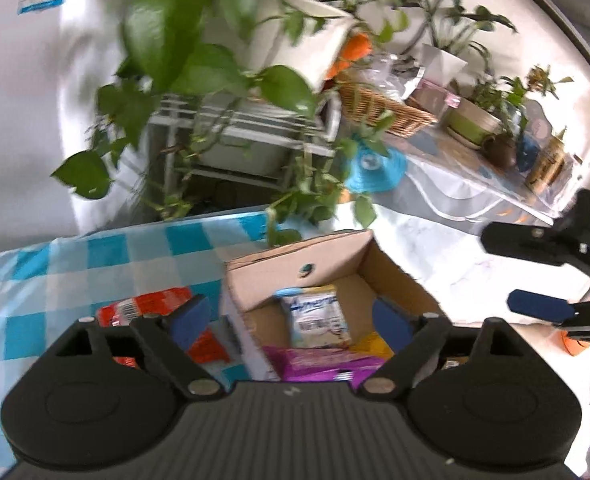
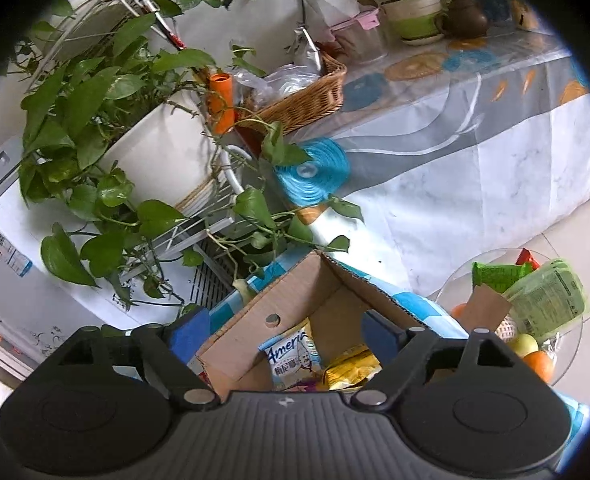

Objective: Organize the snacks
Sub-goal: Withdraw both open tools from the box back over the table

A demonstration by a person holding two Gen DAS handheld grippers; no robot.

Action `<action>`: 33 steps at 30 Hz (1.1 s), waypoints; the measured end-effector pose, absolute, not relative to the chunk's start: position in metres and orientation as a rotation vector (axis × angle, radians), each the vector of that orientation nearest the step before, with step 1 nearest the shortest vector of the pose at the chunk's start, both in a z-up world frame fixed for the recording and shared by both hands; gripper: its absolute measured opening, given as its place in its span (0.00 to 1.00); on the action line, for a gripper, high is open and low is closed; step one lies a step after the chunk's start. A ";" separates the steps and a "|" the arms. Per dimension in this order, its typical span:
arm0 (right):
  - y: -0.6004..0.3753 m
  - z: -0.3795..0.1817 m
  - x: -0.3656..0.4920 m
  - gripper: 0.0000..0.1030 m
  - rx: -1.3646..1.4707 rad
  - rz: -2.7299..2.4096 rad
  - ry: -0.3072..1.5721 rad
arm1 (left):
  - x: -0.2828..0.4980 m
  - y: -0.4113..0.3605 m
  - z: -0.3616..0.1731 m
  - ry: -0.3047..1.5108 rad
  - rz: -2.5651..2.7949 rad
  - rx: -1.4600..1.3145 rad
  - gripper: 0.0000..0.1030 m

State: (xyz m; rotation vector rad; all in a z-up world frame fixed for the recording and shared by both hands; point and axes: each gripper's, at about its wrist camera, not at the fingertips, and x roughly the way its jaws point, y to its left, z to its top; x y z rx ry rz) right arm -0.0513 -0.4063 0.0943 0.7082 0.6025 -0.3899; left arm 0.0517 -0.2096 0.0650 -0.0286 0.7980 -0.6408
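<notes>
An open cardboard box [image 1: 335, 268] stands on the blue-checked tablecloth [image 1: 75, 268]. In it lie a white and blue snack bag [image 1: 319, 316], a magenta pack [image 1: 319, 364] and a yellow pack [image 1: 375, 344]. A red snack pack [image 1: 151, 308] lies on the cloth left of the box. My left gripper [image 1: 291, 320] is open and empty, over the box's near edge. My right gripper [image 2: 283, 332] is open and empty above the same box [image 2: 295, 300]; it also shows at the right of the left wrist view [image 1: 531, 268]. The white bag [image 2: 291, 352] and yellow pack [image 2: 351, 368] show below it.
A glass bowl [image 2: 571, 344] with green packs and fruit stands right of the box. Trailing pothos plants [image 2: 95, 120] hang over a white rack behind the table. A second table [image 2: 475, 120] holds a wicker basket [image 2: 307, 96], pots and a teapot.
</notes>
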 end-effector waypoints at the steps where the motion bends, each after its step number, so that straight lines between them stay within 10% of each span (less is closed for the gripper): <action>1: -0.405 0.095 -0.050 0.86 0.703 -0.382 0.603 | 0.055 -0.204 0.065 0.800 -0.632 -0.030 0.86; 33: -0.330 0.091 0.013 0.89 0.591 -0.054 0.651 | 0.096 -0.115 -0.001 0.904 -0.559 0.221 0.86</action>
